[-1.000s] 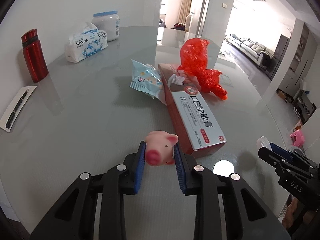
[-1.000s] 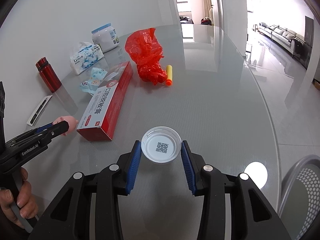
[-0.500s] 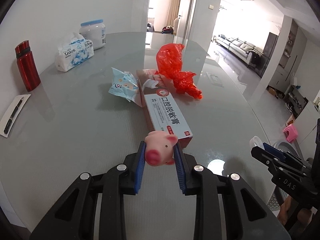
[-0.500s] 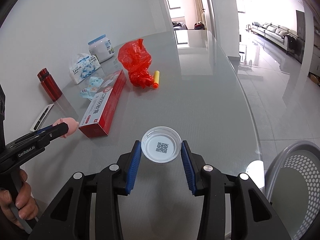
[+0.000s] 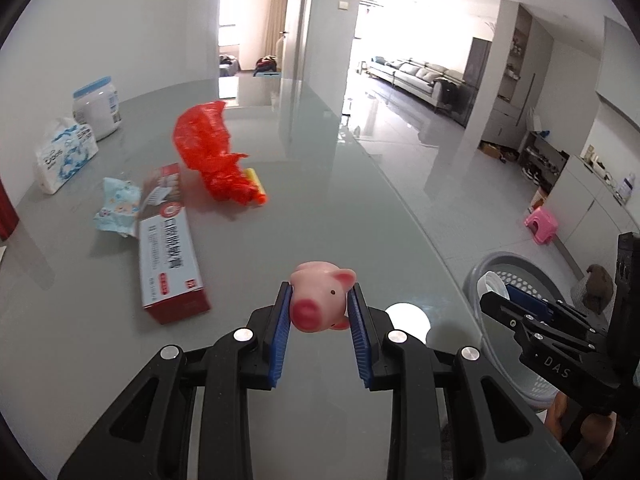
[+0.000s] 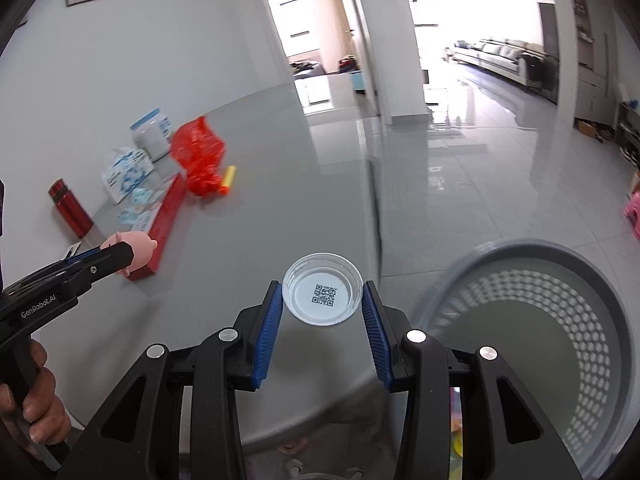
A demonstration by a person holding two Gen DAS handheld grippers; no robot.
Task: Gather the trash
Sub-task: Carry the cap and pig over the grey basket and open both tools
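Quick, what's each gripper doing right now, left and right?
Left gripper: shut on the pink pig toy.
Right gripper: shut on the clear plastic lid.

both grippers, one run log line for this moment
left gripper: shut on pig toy | right gripper: shut on clear lid | basket: empty

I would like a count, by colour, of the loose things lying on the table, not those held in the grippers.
Red: 3, plastic bag, long box, bottle
White and blue: 3, jar, tissue pack, small wrapper
Yellow: 1, small tube
Total: 7
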